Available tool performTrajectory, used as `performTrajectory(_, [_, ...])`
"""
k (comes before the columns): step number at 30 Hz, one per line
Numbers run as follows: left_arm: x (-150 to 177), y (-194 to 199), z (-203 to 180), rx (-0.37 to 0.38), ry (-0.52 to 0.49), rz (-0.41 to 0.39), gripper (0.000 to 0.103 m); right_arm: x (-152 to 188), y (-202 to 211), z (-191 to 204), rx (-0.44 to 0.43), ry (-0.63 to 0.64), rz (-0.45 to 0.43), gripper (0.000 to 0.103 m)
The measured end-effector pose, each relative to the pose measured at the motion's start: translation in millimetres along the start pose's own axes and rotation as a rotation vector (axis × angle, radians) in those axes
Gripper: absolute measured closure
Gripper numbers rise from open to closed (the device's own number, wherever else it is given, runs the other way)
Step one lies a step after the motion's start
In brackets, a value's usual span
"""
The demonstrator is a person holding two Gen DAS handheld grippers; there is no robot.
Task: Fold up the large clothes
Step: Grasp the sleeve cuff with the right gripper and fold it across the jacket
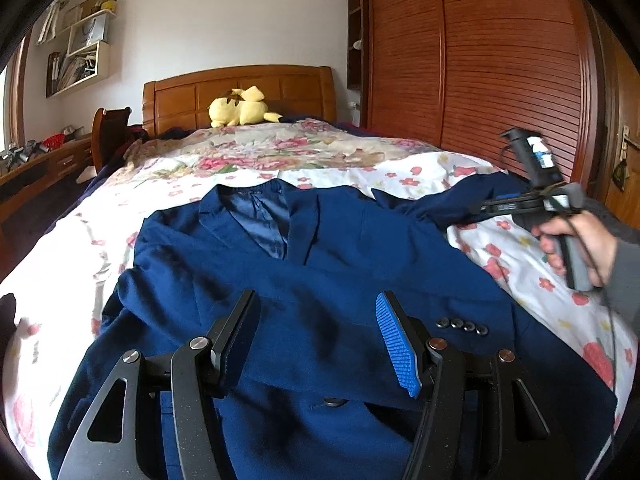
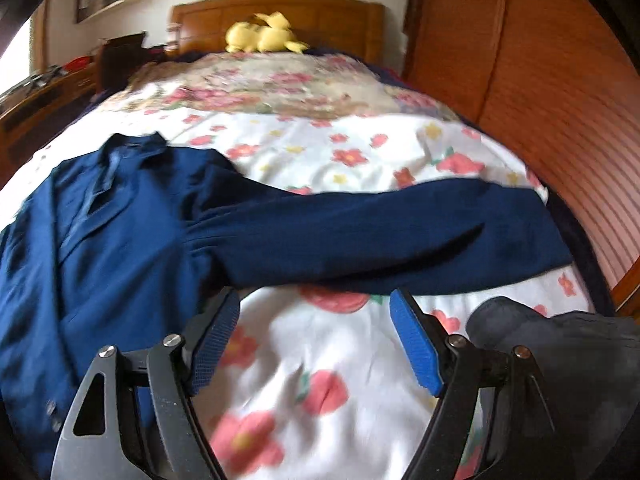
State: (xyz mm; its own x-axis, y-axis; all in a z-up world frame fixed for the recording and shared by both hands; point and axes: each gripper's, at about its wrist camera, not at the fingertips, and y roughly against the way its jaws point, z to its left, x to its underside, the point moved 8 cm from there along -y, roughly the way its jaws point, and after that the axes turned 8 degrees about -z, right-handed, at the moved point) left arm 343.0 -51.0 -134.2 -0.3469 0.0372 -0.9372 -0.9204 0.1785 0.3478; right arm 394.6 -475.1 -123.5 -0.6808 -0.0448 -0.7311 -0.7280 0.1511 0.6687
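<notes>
One garment, a navy blue jacket (image 1: pixel 304 272), is laid face up on the floral bedspread (image 1: pixel 520 264), collar toward the wooden headboard (image 1: pixel 240 88). One sleeve (image 2: pixel 400 236) is stretched out sideways across the bedspread toward the wardrobe (image 1: pixel 500 60); the other is seen lying over the front panel, its cuff buttons (image 1: pixel 464 326) showing. A yellow plush toy (image 1: pixel 240 108) is noted by the headboard, and a dark cloth (image 2: pixel 560 360) at the near right edge.

The left gripper (image 1: pixel 320 332) is held above the jacket's lower front, jaws spread wide, nothing between them. The right gripper (image 2: pixel 316 340) is held over bare bedspread just short of the outstretched sleeve, jaws likewise spread and empty. The right hand (image 1: pixel 580 240) is seen on its handle in the left wrist view.

The step in hand is judged to be the early folding stage: the outstretched sleeve is not yet brought in. The next move is judged to call for the right gripper to be advanced onto the sleeve, closed on the cloth near the cuff, and the sleeve carried across the chest without the body being dragged.
</notes>
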Motion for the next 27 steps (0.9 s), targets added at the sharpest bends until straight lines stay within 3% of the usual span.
performTrajectory(9, [-6, 12, 4, 0.007, 0.015, -0.011, 0.041, 14, -48, -34, 0.051, -0.192, 0.096, 0.026])
performTrajectory(22, [-8, 18, 2, 0.029, 0.025, -0.018, 0.041, 12, -68, -52, -0.006, -0.449, 0.130, 0.026])
performTrajectory(25, [-8, 17, 1, 0.030, 0.024, -0.018, 0.040, 5, -74, -61, 0.001, -0.508, 0.142, 0.038])
performTrajectory(27, [-8, 17, 1, 0.030, 0.022, -0.017, 0.040, 0, -78, -63, 0.025, -0.497, 0.156, 0.054])
